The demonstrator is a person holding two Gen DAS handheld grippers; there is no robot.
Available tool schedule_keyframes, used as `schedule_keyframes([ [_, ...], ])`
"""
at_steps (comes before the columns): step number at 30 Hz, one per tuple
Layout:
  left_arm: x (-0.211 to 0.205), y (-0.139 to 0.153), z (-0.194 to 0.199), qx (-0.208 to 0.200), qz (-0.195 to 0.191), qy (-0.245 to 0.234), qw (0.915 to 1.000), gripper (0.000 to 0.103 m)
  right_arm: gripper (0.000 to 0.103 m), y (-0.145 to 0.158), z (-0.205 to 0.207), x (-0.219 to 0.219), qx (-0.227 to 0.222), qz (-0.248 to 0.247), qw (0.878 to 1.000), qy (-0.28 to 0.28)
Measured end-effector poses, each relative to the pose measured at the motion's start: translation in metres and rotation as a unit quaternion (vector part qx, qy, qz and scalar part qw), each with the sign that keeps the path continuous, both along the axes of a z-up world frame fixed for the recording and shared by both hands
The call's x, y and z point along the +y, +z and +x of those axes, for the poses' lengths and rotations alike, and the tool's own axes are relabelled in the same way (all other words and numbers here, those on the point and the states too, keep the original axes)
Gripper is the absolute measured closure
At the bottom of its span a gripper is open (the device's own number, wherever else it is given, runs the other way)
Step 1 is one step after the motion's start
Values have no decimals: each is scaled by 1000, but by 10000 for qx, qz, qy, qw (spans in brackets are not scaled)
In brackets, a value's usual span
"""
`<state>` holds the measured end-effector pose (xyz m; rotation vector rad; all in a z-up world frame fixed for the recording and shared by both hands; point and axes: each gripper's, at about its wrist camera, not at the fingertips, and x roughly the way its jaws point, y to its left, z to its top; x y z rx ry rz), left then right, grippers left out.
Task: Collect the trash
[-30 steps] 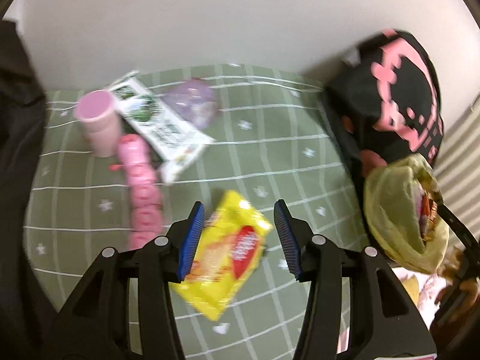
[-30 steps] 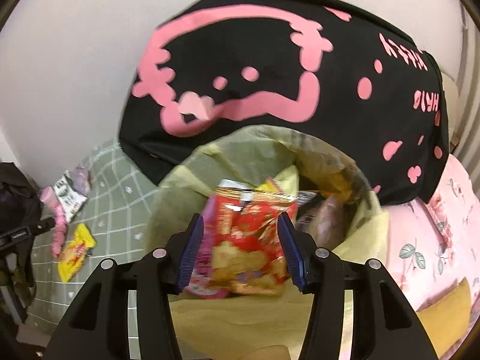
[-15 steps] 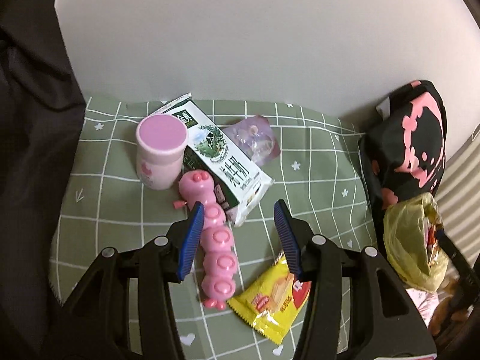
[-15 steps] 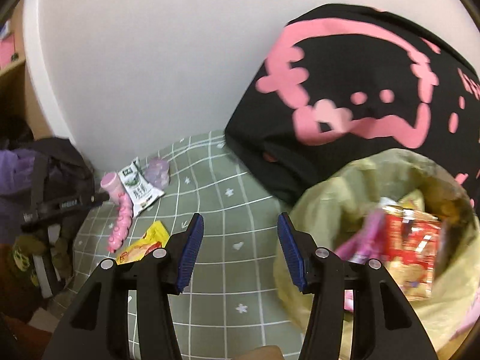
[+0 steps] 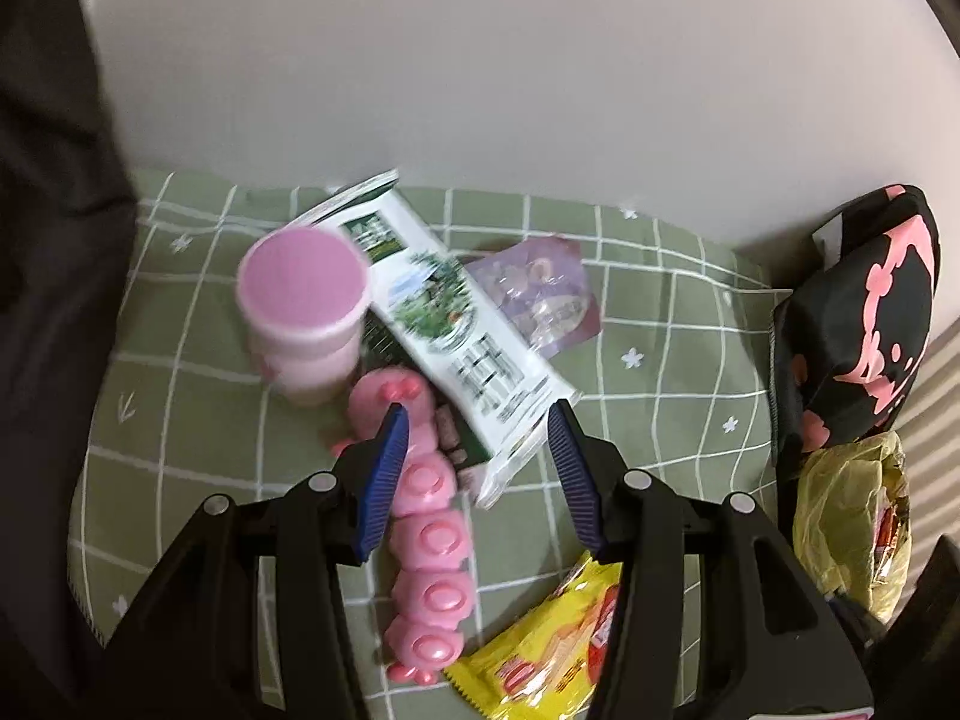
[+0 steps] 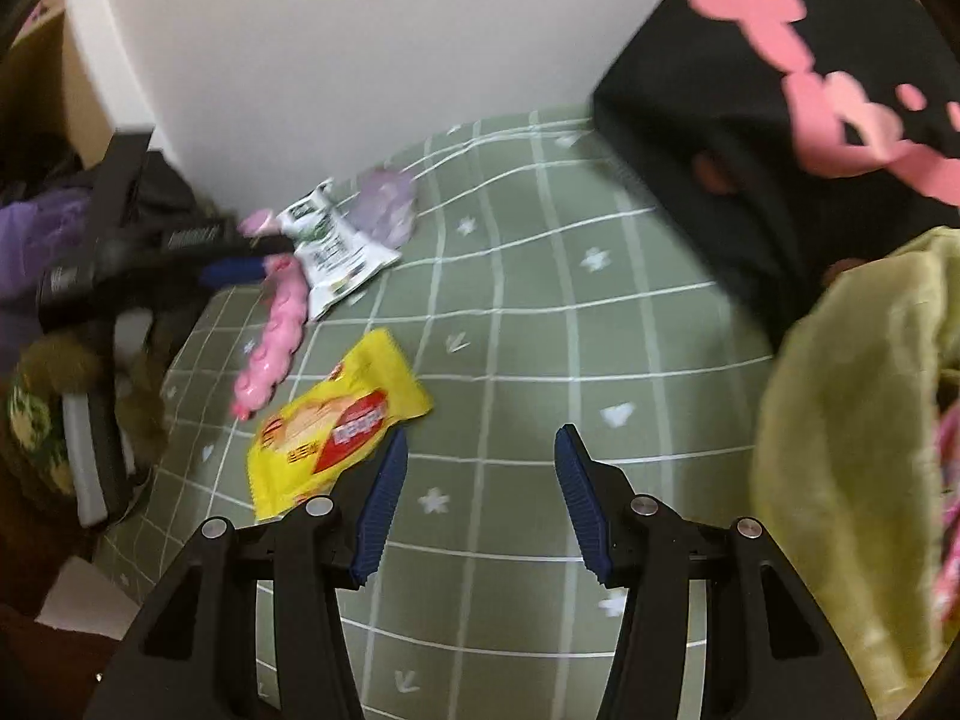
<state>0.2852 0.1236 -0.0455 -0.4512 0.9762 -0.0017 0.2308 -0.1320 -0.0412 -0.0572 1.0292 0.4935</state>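
Left wrist view: left gripper (image 5: 477, 468) hovers open over the milk carton (image 5: 456, 336); right gripper (image 6: 474, 495) is open and empty near the yellow snack packet (image 6: 336, 420). Some wrappers sit in the trash bag (image 5: 840, 516) at right; carton, packet, purple wrapper (image 5: 540, 294) remain.

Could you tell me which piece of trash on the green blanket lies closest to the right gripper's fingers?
The yellow snack packet: it lies just beside the open right gripper, while the milk carton and purple wrapper sit far back by the wall.
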Motion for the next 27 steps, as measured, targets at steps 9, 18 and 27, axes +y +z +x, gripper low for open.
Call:
schedule_keyframes([
  [9, -43, 22, 65, -780, 1658, -1939, 9638, 57, 55, -3, -18, -8, -118, -381, 9988, 285],
  [18, -38, -13, 117, -193, 1828, -2620, 9474, 69, 55, -12, -24, -34, 217, -344, 9992, -58],
  [27, -45, 9, 109, -182, 1526, -2331, 9602, 101, 55, -14, -32, -36, 357, -197, 9991, -78],
])
